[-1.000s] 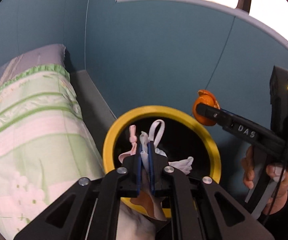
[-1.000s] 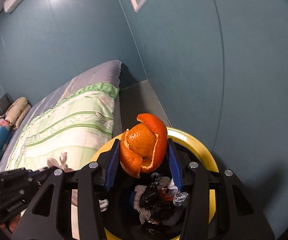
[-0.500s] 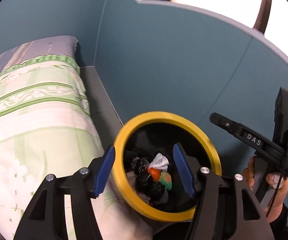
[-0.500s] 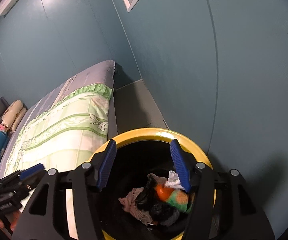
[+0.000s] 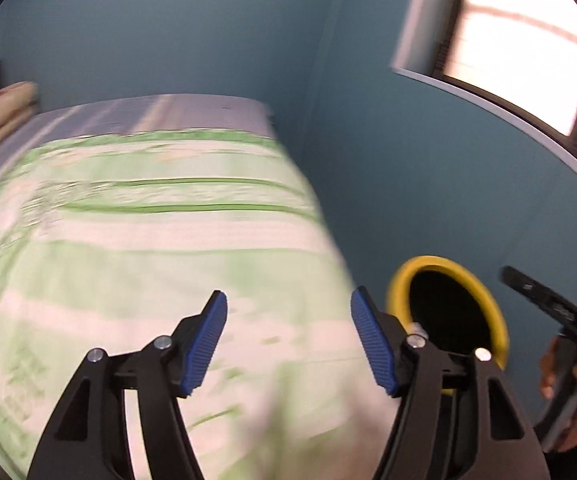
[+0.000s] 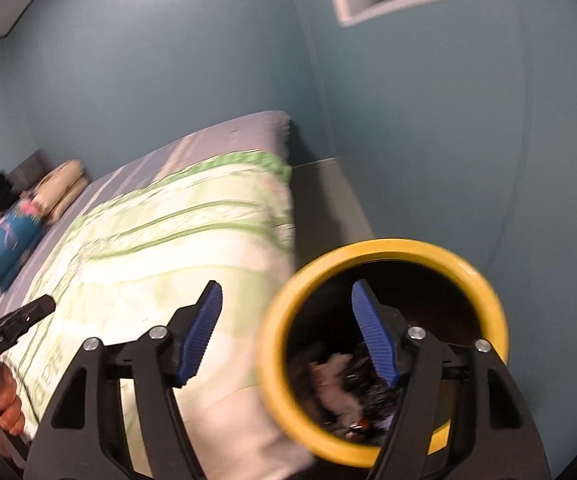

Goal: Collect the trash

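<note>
Your left tongs (image 5: 288,344) are spread wide and hold nothing, above the green-striped quilt (image 5: 148,240). Your right tongs (image 6: 286,332) are also wide and hold nothing. The yellow-rimmed bin (image 6: 484,292) stands at 4 o'clock in the right wrist view, beside the bed, with crumpled trash (image 6: 340,384) blurred inside.

A round bin (image 6: 384,248) with a yellow rim and black interior is seen just beyond the right gripper's (image 6: 286,332) right finger. Crumpled trash (image 6: 340,384), blurred, lies inside at the bottom.
</note>
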A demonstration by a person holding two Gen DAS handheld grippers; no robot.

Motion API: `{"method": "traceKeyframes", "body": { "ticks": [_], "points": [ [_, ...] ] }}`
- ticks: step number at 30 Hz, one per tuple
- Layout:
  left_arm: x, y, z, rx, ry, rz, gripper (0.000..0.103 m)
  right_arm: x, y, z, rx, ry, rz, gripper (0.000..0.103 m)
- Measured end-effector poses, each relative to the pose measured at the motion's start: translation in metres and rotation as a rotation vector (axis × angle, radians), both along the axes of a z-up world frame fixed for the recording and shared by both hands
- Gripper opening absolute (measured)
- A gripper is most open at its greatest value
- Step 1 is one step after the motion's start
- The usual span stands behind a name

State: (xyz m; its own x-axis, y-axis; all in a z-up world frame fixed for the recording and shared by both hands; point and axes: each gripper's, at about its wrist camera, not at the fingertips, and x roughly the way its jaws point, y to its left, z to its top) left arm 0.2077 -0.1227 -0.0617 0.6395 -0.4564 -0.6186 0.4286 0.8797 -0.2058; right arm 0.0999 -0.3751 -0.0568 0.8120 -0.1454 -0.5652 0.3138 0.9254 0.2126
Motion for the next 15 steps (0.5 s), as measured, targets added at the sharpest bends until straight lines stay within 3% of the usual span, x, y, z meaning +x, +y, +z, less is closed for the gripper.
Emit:
{"method": "traceKeyframes", "body": {
  "ticks": [8,10,15],
  "points": [
    [-0.049,0.108,0.023,-0.046,-0.109,0.202,0.090,-0.008,0.109,0.034,-0.092,-0.066,0.133,0.094],
    [-0.061,0.123,0.035,-0.053,-0.167,0.238,0.095,-0.015,0.131,0.045,-0.120,-0.109,0.143,0.095],
    [-0.098,0.148,0.059,-0.076,-0.265,0.302,0.095,-0.037,0.170,0.068,-0.184,-0.205,0.127,0.095]
  ]
}}
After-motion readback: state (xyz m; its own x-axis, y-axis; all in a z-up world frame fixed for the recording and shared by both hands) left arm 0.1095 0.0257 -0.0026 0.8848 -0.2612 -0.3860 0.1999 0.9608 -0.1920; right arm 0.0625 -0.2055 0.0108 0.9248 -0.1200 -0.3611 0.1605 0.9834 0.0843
